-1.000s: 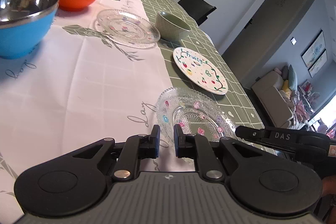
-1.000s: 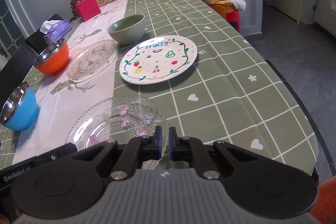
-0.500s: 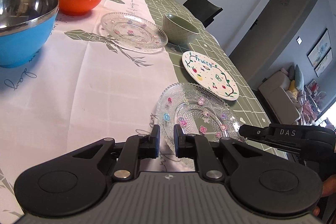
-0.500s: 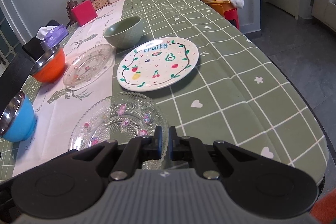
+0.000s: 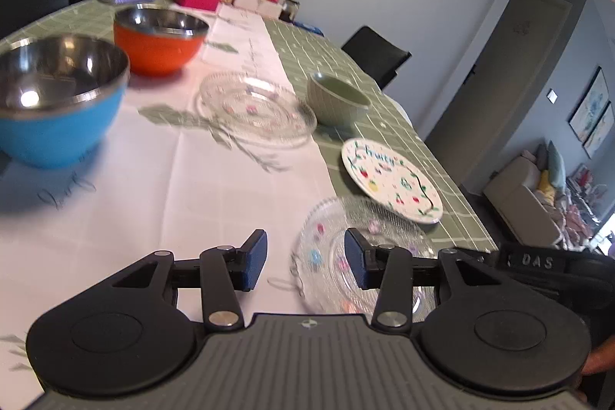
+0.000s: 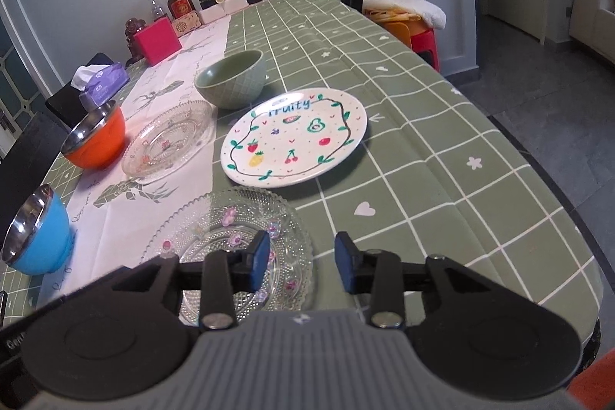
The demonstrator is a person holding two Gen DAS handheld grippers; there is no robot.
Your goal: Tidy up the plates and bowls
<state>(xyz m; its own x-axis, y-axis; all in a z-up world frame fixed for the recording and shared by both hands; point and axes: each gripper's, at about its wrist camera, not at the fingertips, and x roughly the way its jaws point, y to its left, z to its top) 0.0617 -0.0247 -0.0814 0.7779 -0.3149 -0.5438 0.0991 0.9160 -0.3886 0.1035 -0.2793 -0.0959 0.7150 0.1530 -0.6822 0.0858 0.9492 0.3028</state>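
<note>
blue bowl edge-cropped, near glass plate blurred

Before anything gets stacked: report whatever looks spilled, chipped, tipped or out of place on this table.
Nothing stands out. The near glass plate, far glass plate, fruit plate, green bowl, orange bowl and blue bowl all sit upright, apart, unspilled.

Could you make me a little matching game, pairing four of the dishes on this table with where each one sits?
Things:
1. blue bowl
2. orange bowl
3. green bowl
4. near glass plate

Places:
A. just behind the fruit plate
B. right in front of both open grippers
C. nearest bowl, on the table's left edge
D. beside the far glass plate, in front of the tissue box

Pairs: 1-C, 2-D, 3-A, 4-B
</note>
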